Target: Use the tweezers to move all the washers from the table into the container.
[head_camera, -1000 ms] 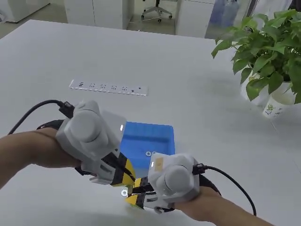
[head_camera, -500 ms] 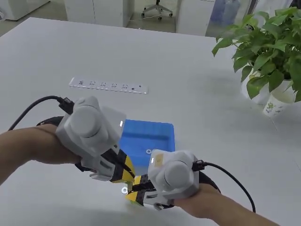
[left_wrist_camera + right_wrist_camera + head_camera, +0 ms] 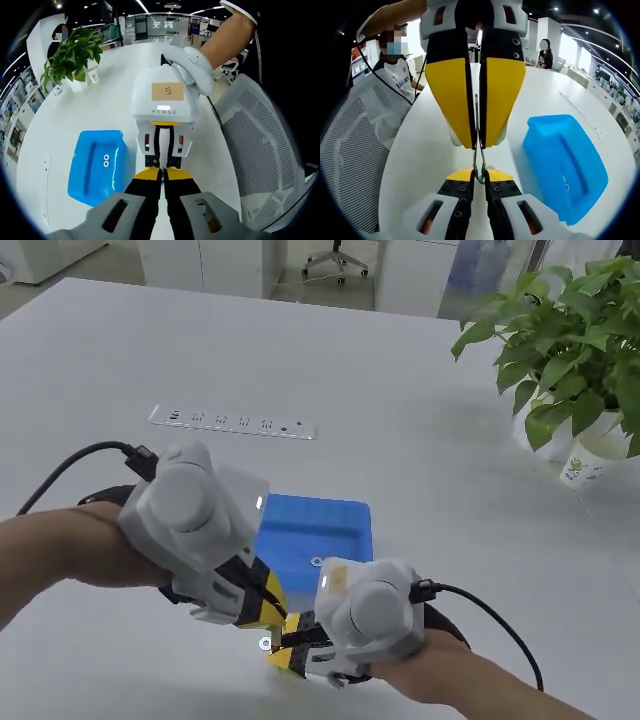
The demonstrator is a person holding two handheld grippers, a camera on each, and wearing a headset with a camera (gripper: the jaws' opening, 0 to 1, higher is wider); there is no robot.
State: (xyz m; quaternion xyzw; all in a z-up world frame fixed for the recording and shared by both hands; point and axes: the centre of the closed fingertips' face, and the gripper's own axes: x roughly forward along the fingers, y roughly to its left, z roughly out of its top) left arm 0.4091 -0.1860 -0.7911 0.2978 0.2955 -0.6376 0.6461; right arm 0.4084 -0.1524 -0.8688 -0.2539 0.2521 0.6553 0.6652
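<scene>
Washers point(image 3: 105, 159), two, lie in blue container point(image 3: 90, 172); left hand-held gripper point(image 3: 162, 176) and right hand-held gripper point(image 3: 479, 179) both pinch the tweezers point(image 3: 478, 125)

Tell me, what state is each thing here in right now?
left gripper: shut on the tweezers
right gripper: shut on the tweezers
tweezers: gripped by both grippers, off the table
container: open-topped, two washers in it
loose washer: flat on the table, beneath the grippers
plant: upright
</scene>
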